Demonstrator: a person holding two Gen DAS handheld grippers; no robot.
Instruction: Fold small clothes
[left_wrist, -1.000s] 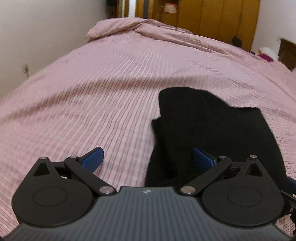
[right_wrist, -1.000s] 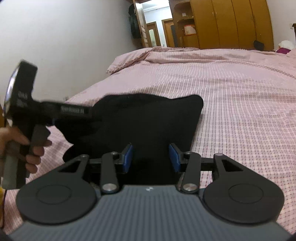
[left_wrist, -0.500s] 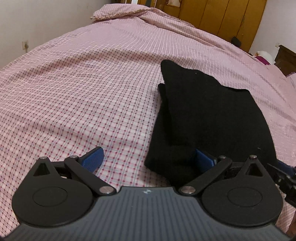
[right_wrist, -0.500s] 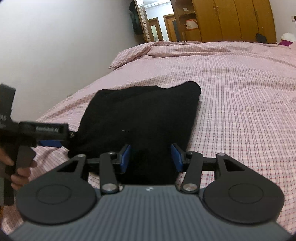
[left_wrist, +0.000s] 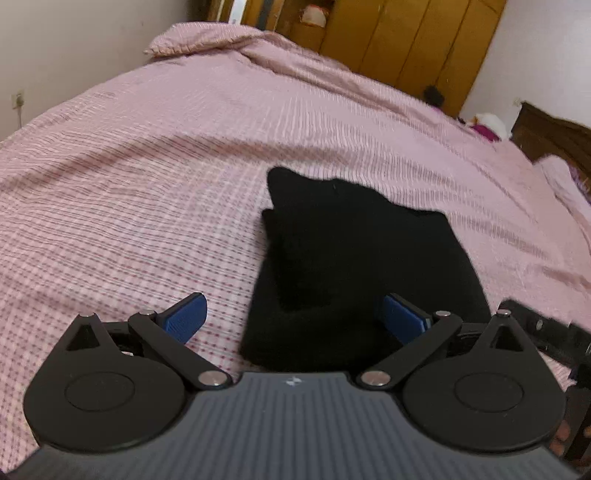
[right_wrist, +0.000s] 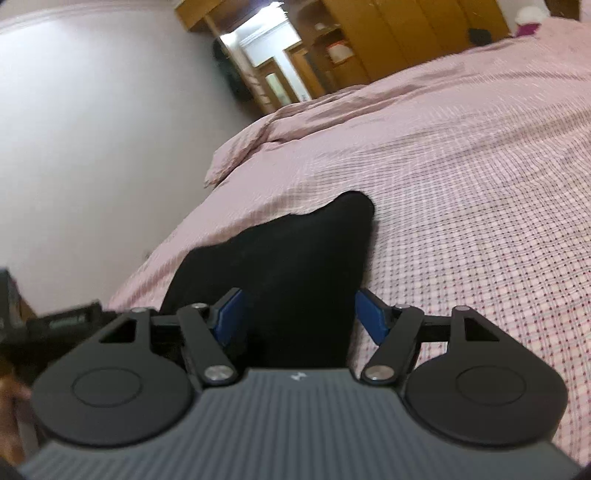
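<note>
Currently the black garment (left_wrist: 354, 258) lies folded on the pink checked bedspread (left_wrist: 129, 206), its near edge just in front of both tools. From the left wrist view, its left edge shows stacked layers, and bare bedspread extends to the left and beyond the far edge. From the right wrist view, bare bedspread (right_wrist: 480, 206) extends to the right of the garment (right_wrist: 295, 266).

Left gripper (left_wrist: 293, 319): jaws wide apart, holding nothing. The left pad sits over bedspread; the right pad sits over the garment's near right part. Contact with the cloth cannot be determined.

Right gripper (right_wrist: 299, 317): jaws apart, straddling the near end of the garment. Whether the pads touch the cloth cannot be determined.

The garment's near edge is hidden behind each tool body. Both views are motion-blurred, so cloth detail is unreadable.

Surroundings: a rumpled pillow (left_wrist: 192, 38) at the far end of the bed, a wooden wardrobe (left_wrist: 406, 44) beyond, and a white wall (right_wrist: 92, 129) alongside the bed.
</note>
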